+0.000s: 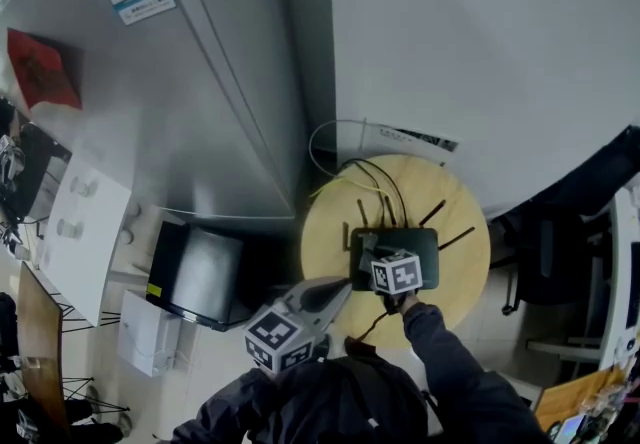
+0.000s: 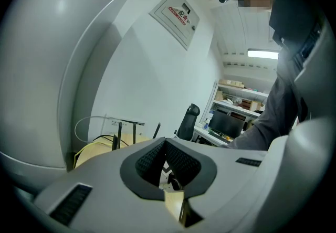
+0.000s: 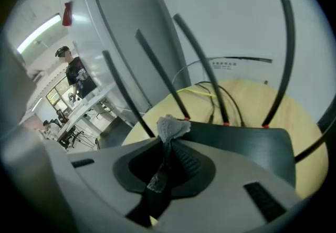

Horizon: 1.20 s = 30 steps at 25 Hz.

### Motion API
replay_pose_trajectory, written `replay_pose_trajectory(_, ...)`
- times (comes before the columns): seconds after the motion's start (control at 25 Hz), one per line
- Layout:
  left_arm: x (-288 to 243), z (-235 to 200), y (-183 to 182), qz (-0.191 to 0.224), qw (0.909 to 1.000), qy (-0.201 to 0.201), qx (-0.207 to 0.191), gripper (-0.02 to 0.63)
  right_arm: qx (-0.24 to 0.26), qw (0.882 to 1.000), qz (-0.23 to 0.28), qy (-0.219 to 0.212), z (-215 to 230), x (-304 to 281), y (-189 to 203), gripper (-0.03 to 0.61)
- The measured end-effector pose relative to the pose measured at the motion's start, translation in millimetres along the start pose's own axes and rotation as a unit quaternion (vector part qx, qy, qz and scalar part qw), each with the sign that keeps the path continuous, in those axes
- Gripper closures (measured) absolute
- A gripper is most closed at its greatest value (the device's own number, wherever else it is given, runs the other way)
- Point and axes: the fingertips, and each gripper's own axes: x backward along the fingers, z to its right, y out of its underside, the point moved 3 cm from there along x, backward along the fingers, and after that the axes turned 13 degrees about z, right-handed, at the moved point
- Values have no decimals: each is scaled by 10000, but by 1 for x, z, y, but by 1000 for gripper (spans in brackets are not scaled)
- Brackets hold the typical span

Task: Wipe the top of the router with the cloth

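**Round counter top: cloth pinched at the router**

On the round wooden counter [image 1: 325, 222] sits the black router [image 1: 418, 244], with its antennas [image 3: 286, 59] up and its cables running off the back, one of them yellow [image 3: 202, 90]. The right gripper [image 3: 167, 140] has its fingers [image 3: 185, 161] clamped on the grey cloth [image 3: 172, 127]. A tuft pokes out past the tips, just over the router's left end near the antenna bases. Can't tell whether the cloth touches the top.

The left gripper [image 1: 340, 287] is at the counter's near-left edge, apart from the router, with its fingers [image 2: 181, 161] closed together and nothing between them.

Room: a tall grey cabinet [image 1: 200, 82] stands behind the counter and a dark box [image 1: 195, 272] sits on the floor beside it. The left gripper view shows an office chair [image 2: 188, 122] and a desk with a monitor [image 2: 227, 124].
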Motion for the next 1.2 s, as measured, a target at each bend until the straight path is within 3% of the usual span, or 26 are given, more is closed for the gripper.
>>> replay_pose_trajectory(0.12,7,-2,-3,61,10000,-58,-18,620,154,9994,-223,-214,-24,-15,9,508)
replay_pose_trajectory(0.28,14,-4,-1,94,9999,-109,-19,621,180,9990,-386,-113,-16,-16,21,508)
replay_pose_trajectory(0.92,-7,14,5,-34,9996,273,-49,621,-317,9945,-260,964,137,81,42,506)
replay_pose_trajectory(1.2,-4,14,7,-67,9997,243,-66,621,-406,9910,-168,1265,156,98,43,507)
